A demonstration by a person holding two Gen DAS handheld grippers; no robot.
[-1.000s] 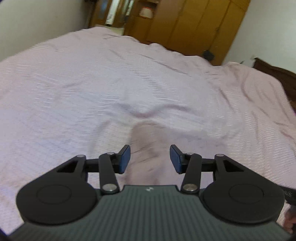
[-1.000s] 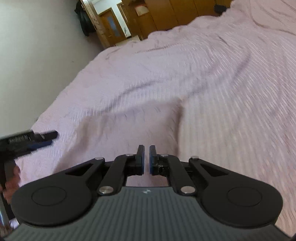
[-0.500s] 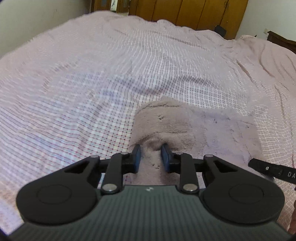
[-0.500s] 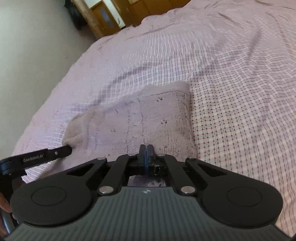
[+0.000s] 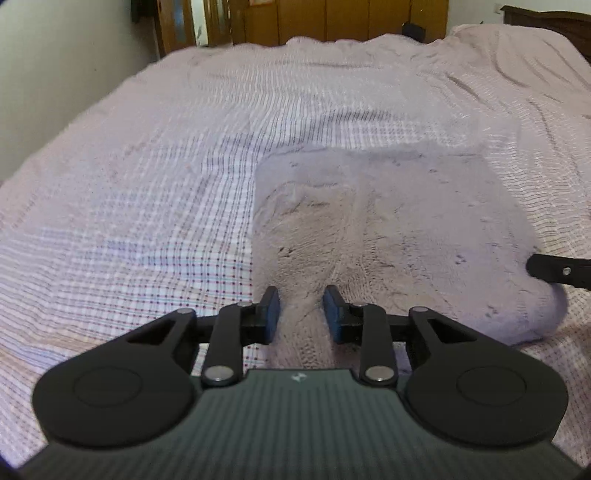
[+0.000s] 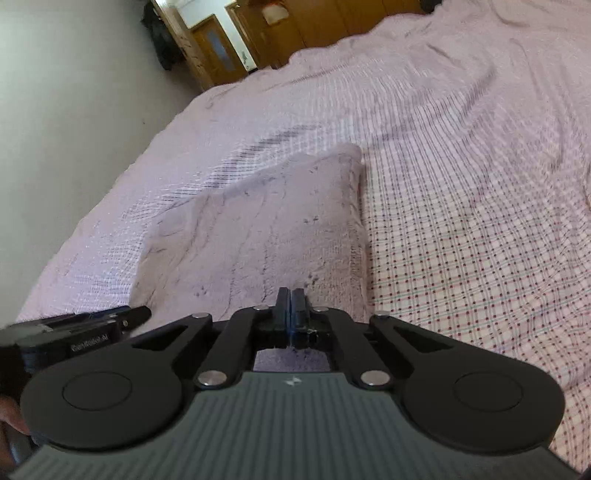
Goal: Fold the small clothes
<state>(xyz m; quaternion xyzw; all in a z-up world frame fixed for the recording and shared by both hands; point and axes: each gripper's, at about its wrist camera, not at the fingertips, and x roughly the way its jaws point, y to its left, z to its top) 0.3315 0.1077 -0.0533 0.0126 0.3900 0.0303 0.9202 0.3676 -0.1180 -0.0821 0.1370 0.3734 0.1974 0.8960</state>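
A fluffy lilac-grey garment [image 5: 388, 229] lies folded on the checked bedspread [image 5: 147, 221]. My left gripper [image 5: 301, 302] is at its near left corner, its jaws pinching a bunched ridge of the fabric between them. My right gripper [image 6: 291, 295] is at the garment's [image 6: 266, 229] near right edge, its jaws pressed together; fabric shows just under them. The right gripper's tip shows at the right edge of the left wrist view [image 5: 554, 271]. The left gripper shows at the lower left of the right wrist view [image 6: 92, 325].
The bedspread [image 6: 461, 221] stretches far on all sides, with wrinkles toward the far right. A pale wall [image 6: 74, 92] runs along the bed's left side. Wooden wardrobes and a door [image 5: 332, 18] stand beyond the far end.
Both grippers came down onto the garment. The left jaws closed from wide open onto a ridge of fabric. The right jaws closed fully. The garment now lies further ahead of both cameras.
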